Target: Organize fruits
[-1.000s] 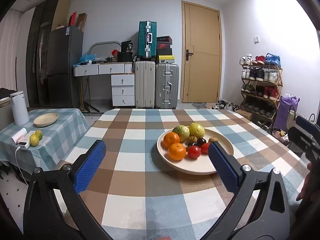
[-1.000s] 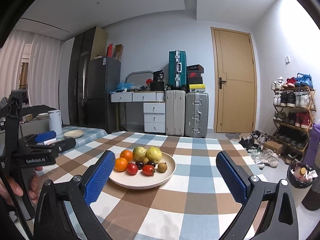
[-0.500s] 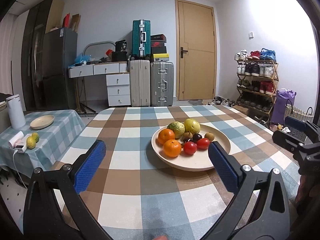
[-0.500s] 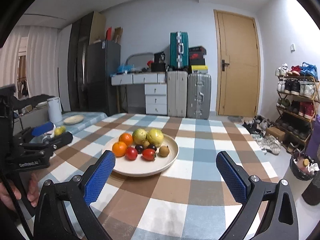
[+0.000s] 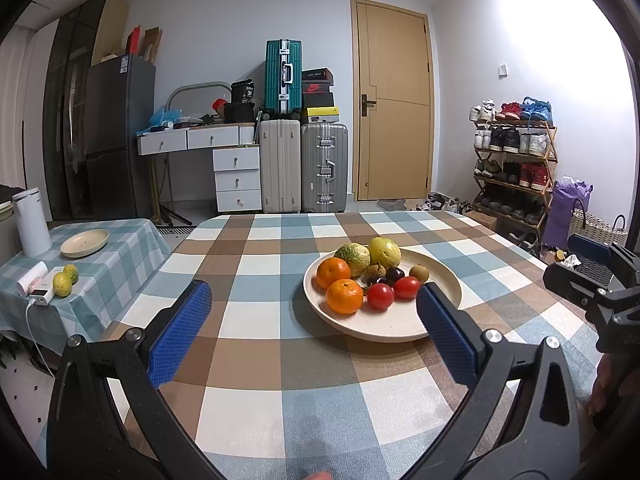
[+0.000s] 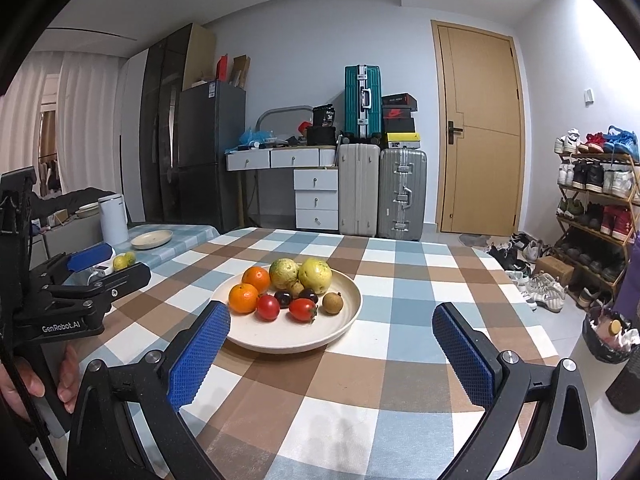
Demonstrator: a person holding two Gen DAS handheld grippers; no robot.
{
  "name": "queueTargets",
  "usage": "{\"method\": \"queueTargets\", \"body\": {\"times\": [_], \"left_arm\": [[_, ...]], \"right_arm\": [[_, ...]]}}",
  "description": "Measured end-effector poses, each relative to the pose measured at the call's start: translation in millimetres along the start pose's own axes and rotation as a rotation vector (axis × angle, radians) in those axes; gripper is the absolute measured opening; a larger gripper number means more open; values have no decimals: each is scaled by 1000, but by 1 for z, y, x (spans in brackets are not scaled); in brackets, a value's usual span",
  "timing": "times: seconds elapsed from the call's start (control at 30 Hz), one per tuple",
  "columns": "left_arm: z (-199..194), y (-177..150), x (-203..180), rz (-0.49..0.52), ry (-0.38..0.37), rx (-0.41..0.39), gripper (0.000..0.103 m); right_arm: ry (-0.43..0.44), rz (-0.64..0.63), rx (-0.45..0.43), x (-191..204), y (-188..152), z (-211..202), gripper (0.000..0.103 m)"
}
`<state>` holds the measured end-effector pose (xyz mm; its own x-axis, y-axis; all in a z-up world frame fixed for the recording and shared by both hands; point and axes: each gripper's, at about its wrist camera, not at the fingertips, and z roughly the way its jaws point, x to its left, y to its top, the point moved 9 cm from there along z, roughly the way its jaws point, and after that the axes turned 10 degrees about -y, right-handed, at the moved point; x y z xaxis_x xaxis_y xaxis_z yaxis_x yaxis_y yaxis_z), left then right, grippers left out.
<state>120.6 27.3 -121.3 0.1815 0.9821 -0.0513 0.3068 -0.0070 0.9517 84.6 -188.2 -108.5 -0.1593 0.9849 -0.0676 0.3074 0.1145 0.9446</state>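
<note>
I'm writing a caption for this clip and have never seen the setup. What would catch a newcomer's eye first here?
Most striking is the cream plate heaped with fruit, two oranges, red tomatoes and yellow-green fruits, in the middle of the checked tablecloth. Next come the open blue-padded left gripper and right gripper, framing it from the near edge. Behind, stacked suitcases stand against the far wall beside a wooden door.

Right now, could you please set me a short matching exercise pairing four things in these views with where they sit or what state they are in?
Things:
1. two oranges
2. small empty plate
3. left gripper
4. teal suitcase

Places or states:
A. on top of the white suitcase
B. open, holding nothing
C. on the large plate, left side
D. on the side table, near the white canister

Pairs: 1-C, 2-D, 3-B, 4-A
</note>
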Motion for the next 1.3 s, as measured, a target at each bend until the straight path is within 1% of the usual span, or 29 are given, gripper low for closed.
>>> {"method": "queueTargets", "body": {"times": [1.3], "left_arm": [[2, 0, 3, -1, 3, -2, 102]], "right_arm": [[6, 0, -1, 2, 0, 0, 103]]}}
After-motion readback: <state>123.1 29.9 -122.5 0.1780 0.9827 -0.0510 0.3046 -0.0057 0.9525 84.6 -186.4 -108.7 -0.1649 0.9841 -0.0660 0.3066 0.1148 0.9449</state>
